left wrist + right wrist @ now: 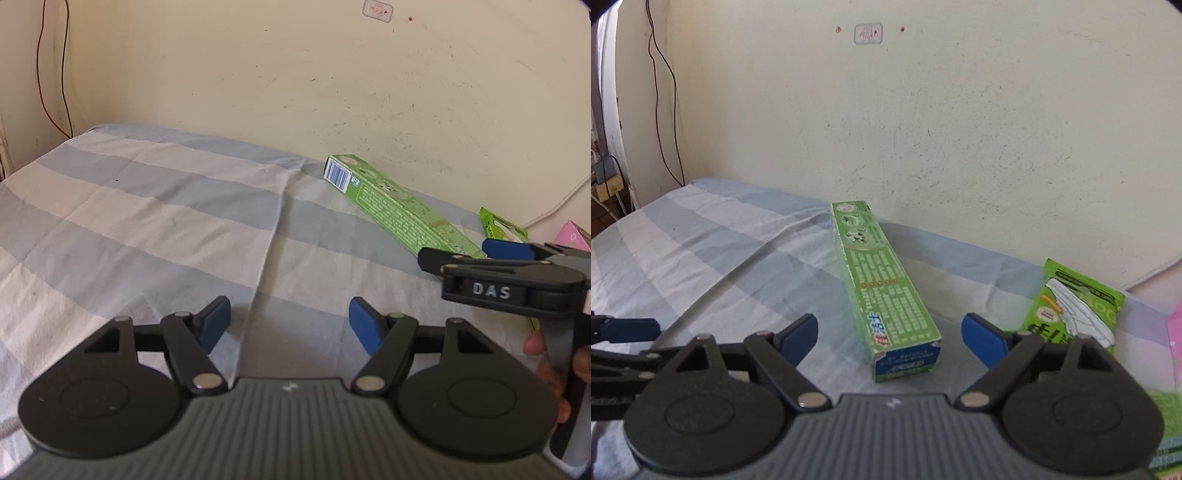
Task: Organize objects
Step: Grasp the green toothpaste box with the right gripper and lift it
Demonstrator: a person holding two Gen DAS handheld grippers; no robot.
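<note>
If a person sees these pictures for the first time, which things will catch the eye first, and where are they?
The long green box stands out most: it lies on the striped bedsheet near the wall, its near end between the open fingers of the right gripper. To its right lies a bright green packet with a white shoe printed on it. The left gripper is open too, with only sheet in front of it.

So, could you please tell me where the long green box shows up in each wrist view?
Left wrist: long green box lies right of centre by the wall, barcode end facing the camera.
Right wrist: the box sits centre, pointing away between the open right tool fingers.
Shared landmark: the green packet right of it.
</note>
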